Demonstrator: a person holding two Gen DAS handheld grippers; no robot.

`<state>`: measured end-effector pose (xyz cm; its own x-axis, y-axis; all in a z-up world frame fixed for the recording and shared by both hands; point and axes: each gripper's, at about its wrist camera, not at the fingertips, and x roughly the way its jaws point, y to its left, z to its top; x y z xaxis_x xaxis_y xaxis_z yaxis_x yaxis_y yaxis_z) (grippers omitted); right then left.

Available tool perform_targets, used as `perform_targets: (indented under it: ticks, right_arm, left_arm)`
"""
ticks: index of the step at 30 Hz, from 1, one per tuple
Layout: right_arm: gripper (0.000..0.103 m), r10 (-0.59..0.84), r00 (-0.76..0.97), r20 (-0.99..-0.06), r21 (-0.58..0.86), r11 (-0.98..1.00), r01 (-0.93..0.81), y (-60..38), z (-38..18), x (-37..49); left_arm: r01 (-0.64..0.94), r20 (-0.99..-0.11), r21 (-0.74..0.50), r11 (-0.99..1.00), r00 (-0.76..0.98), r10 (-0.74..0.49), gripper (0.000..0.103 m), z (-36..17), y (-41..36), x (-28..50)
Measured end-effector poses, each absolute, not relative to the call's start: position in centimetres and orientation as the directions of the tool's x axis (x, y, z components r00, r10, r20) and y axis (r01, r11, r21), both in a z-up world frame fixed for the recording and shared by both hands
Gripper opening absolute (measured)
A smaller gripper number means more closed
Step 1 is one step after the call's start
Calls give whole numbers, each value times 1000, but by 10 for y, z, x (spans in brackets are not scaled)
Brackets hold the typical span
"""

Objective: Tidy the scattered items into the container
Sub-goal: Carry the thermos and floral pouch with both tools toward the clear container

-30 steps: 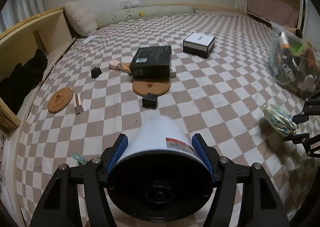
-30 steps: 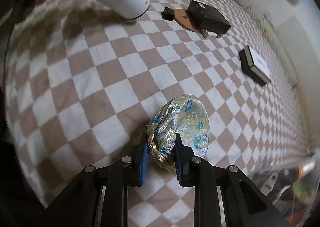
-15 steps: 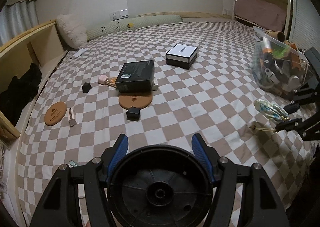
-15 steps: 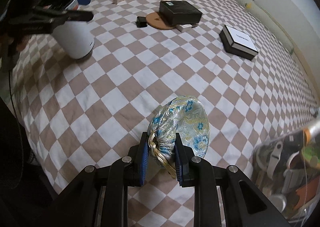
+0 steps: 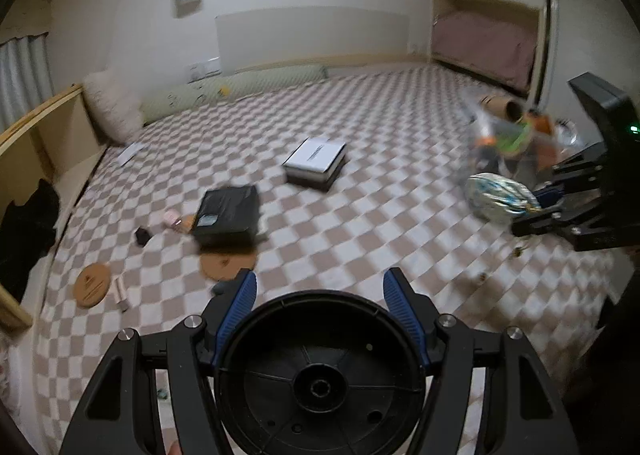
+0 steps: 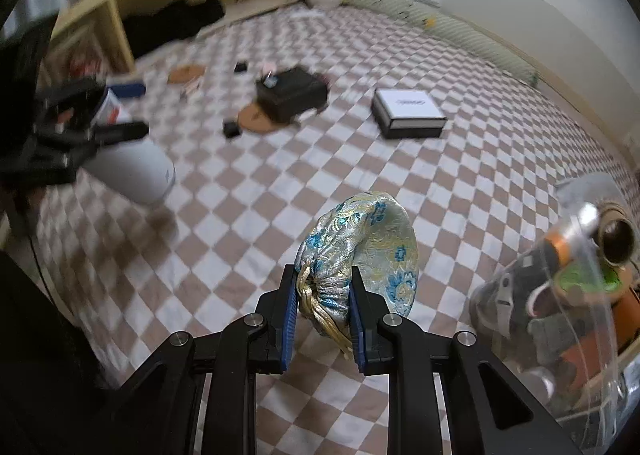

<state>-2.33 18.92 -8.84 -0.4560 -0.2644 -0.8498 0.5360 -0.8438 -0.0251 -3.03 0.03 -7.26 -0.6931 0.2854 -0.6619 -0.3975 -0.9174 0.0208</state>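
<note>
My left gripper (image 5: 320, 291) is shut on a white cylindrical canister (image 5: 320, 379), whose black base fills the lower left wrist view; it also shows in the right wrist view (image 6: 132, 171), held above the bed. My right gripper (image 6: 323, 297) is shut on a blue-and-gold brocade drawstring pouch (image 6: 360, 251), held in the air. The pouch shows in the left wrist view (image 5: 500, 197) just in front of the clear plastic container (image 5: 516, 143). The container (image 6: 572, 295) holds several items and sits at the right.
On the checkered bedspread (image 5: 360, 215) lie a black box (image 5: 228, 211), a white-topped box (image 5: 316, 163), two cork coasters (image 5: 228, 265) (image 5: 93, 285), small black cubes (image 5: 141, 235) and a pink item (image 5: 173, 219). A wooden shelf (image 6: 120, 15) runs along the left side.
Both grippers have risen. The right gripper carried the pouch off the bed and toward the clear container. The left gripper lifted the canister and tilted it up.
</note>
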Motion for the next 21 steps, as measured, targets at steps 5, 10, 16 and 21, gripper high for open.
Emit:
perform_targets:
  ticks: [5,10,16,21]
  right_arm:
    - [24,-302,-510,-805,31,-881,473,215,-59,-30]
    - [24,-319,-559,-765,82,-910,407,243,-36,-38]
    - [24,-313,-633,-708,138,-940,311,286,-9,-45]
    - [24,-296,-682,-669,173,-954,245,318,10,-47]
  left_arm:
    - [-458,-644,-1,-889,-679,351,66,-52,24,-31]
    - [-496,-637,21,-868,-676,370,66,-35,57,-37]
    - [-527,-616,9,-850,-672,410,66,-15,100,-49]
    - [-553,-608,-20,-833,-655,449,66,2,134,-63]
